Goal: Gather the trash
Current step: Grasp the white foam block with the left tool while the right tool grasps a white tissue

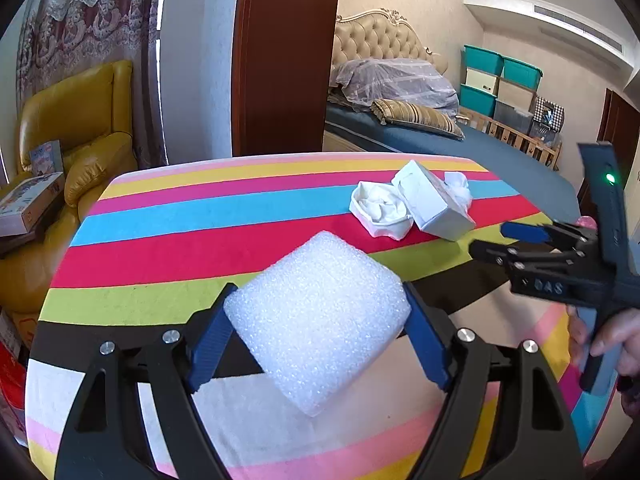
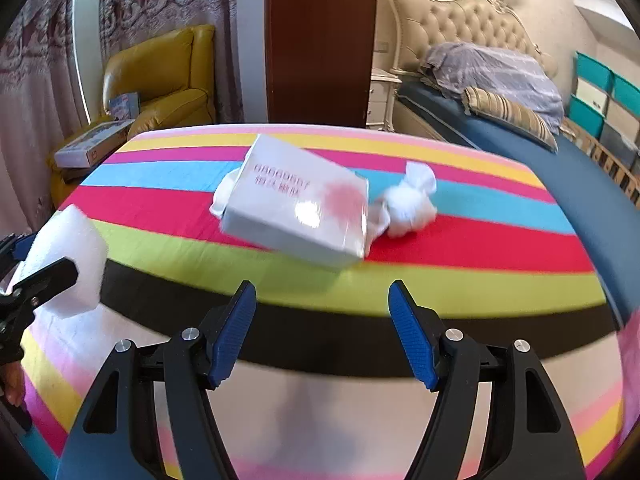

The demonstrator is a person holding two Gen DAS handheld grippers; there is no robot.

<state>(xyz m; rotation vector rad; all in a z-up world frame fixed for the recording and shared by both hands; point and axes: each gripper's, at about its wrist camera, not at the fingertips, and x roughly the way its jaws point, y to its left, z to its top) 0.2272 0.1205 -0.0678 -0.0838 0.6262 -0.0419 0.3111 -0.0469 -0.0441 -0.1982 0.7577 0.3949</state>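
My left gripper is shut on a white foam block and holds it above the striped table. The block also shows at the left of the right wrist view. A white carton lies on the table's far half, with a white paper bowl of crumpled tissue to its left and a tied white plastic bag to its right. My right gripper is open and empty, just short of the carton. It shows from the side in the left wrist view.
A yellow armchair with boxes on it stands left of the table. A bed with a blue cover lies behind at the right, with stacked storage bins beyond. A dark wooden door panel stands behind the table.
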